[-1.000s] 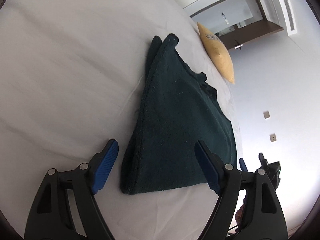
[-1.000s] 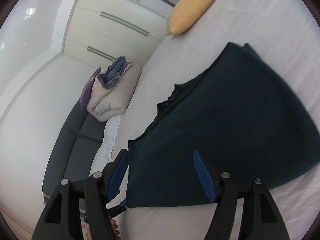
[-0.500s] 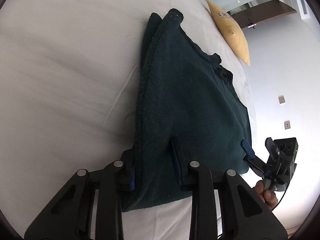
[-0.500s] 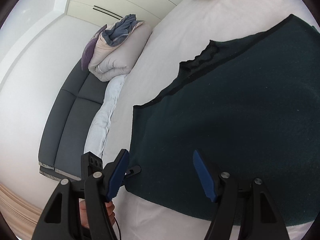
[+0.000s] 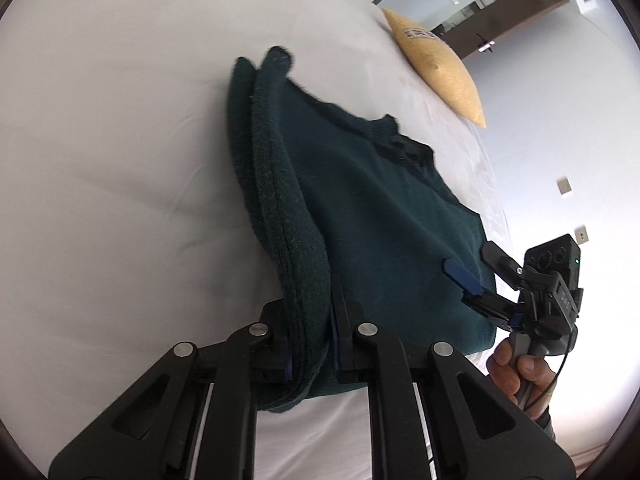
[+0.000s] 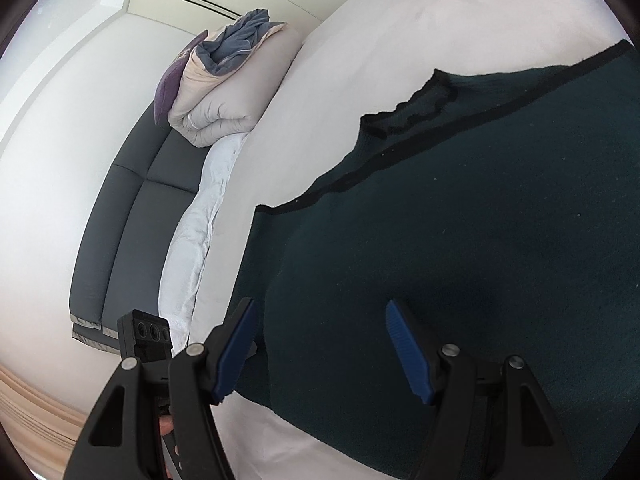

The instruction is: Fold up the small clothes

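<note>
A dark green knitted sweater [image 5: 380, 216] lies folded on the white bed [image 5: 120, 160]. My left gripper [image 5: 310, 344] is shut on the sweater's near left edge, and the thick folded layers rise between its jaws. My right gripper [image 6: 320, 344] is open, its blue pads [image 6: 408, 352] straddling the sweater's [image 6: 460, 240] near corner by the bed's side edge. The right gripper also shows in the left wrist view [image 5: 480, 276], open at the sweater's near right corner, held by a hand.
A yellow pillow [image 5: 436, 64] lies at the far end of the bed. Beside the bed stands a dark grey sofa [image 6: 120, 208] with a folded duvet and clothes [image 6: 228, 84] piled on it. White bedding [image 6: 192, 240] hangs at the bed's edge.
My left gripper closed on the sweater's left edge and has lifted it a little. My right gripper moved forward over the sweater's near corner and stays open.
</note>
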`<state>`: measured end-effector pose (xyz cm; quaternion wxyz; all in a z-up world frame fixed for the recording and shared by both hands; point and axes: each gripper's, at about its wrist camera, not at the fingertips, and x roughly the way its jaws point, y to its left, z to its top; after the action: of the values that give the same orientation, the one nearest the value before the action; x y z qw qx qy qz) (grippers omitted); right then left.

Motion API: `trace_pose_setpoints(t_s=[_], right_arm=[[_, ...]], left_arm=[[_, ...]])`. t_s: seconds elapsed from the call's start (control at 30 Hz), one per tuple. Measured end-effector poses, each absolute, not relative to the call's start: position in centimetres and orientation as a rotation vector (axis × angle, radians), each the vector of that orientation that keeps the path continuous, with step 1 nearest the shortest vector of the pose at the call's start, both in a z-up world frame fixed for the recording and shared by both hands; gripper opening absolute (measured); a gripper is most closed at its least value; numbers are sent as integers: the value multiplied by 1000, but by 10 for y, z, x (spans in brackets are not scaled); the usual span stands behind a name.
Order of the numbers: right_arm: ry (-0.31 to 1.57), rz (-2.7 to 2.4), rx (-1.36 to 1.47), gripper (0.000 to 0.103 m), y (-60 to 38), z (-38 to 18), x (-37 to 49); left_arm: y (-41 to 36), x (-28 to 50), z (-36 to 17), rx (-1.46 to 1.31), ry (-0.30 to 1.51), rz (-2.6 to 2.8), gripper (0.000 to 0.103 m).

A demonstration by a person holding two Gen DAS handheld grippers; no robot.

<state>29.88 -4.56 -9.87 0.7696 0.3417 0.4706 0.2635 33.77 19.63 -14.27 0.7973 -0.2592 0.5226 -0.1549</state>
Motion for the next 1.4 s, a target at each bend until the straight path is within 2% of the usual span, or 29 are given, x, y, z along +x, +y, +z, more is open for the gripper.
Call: trace_pose_setpoints(t_s=[0.13, 0.4, 0.57, 0.7, 0.73, 0.77, 0.8, 0.83, 0.87, 0.9, 0.97, 1.1, 1.4], right_arm=[[1018, 605, 817, 70, -68, -98, 306], [1009, 719, 976, 87, -95, -96, 335], [1026, 757, 1002, 88, -97, -101, 350], [1072, 723, 905, 87, -88, -100, 359], [1075, 709, 867, 85, -85, -97, 361], [1079, 694, 835, 78, -83, -96, 362], [1090, 670, 801, 67, -81, -95, 363], [1104, 641, 767, 61, -80, -95, 364], [1115, 612, 730, 47, -79, -95, 365], [1124, 586, 698, 38, -78, -94, 365], [1119, 568, 679, 35, -80, -91, 365], [1105, 527, 648, 21, -87, -84, 367], [1100, 443, 589, 13, -115, -74, 370]], left_arm=[[153, 343, -121, -478, 1094, -350, 10], [39, 353, -111, -378, 1078, -466, 10], [0, 349, -129, -328, 1115, -512, 10], [-13, 346, -134, -282, 1119, -506, 10], [-15, 346, -133, -279, 1118, -505, 10], [-16, 346, -132, -276, 1115, -504, 10], [-17, 345, -131, -274, 1113, -502, 10], [-18, 345, -130, -273, 1113, -501, 11], [-12, 336, -134, -270, 1110, -500, 11], [-14, 335, -133, -267, 1109, -499, 11], [-23, 339, -131, -260, 1107, -496, 10], [-22, 334, -124, -239, 1103, -504, 11], [-49, 332, -95, -188, 1095, -562, 11]])
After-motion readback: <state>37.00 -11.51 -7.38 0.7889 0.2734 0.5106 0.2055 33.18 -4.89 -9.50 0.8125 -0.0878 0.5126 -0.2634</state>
